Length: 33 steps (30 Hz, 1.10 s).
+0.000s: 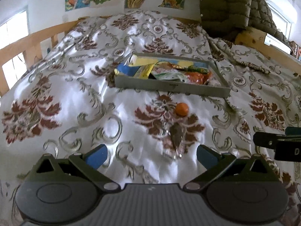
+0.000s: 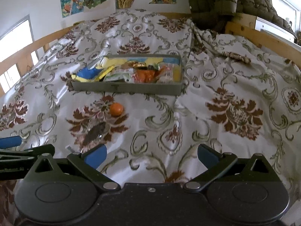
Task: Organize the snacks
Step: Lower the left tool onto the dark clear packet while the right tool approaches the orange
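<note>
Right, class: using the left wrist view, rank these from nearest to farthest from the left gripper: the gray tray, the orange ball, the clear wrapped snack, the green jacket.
1. Clear wrapped snack, just ahead on the bedspread, slightly right of centre.
2. Orange ball, directly beyond it.
3. Gray tray, mid-bed, filled with snack packets.
4. Green jacket, hanging at the far right end.
The left gripper is open.

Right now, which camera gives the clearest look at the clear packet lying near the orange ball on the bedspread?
The left wrist view: the clear packet lies almost centred ahead of the open left tongs, below the orange ball. In the right wrist view the packet sits off to the left, blending into the dark floral pattern.
</note>
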Available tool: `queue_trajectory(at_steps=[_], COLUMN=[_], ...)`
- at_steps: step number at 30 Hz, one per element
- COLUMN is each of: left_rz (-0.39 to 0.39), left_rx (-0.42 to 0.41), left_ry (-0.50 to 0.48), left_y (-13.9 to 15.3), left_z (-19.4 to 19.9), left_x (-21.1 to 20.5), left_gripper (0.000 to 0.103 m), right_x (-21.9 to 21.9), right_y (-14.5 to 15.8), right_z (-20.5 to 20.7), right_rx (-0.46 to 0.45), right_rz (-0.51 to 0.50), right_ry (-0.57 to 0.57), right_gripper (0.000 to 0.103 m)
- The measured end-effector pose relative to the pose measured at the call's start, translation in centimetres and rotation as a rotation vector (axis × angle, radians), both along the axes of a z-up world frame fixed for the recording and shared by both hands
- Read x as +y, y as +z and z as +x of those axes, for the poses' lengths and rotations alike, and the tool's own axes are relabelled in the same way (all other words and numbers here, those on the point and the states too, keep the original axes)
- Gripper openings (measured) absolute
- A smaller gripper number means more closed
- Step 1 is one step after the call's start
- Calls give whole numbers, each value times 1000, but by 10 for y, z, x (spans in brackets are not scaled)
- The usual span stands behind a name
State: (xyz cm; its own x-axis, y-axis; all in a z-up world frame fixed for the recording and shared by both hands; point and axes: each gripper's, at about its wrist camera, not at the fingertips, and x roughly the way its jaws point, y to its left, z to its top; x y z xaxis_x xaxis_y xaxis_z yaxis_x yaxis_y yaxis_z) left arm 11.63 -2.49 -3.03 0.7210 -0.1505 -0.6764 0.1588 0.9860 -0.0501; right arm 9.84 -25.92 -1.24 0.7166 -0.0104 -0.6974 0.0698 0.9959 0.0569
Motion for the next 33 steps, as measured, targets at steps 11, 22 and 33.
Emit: queue_trajectory(at_steps=[11,22,33], left_rz=[24,51,57], left_rx=[-46,-20,63], left_ry=[-138,-296,-388], left_y=[-3,-33,-61], left_z=[40,64,78], left_x=[-9,-23,-32], left_gripper=[103,103,103], right_x=[-16,-22,-8], right_y=[15,12,-29], right_z=[32,72,105], right_rx=[-80,-165,-118], right_rz=[-10,27,55], right_ry=[32,161,320], right_gripper=[102,102,102])
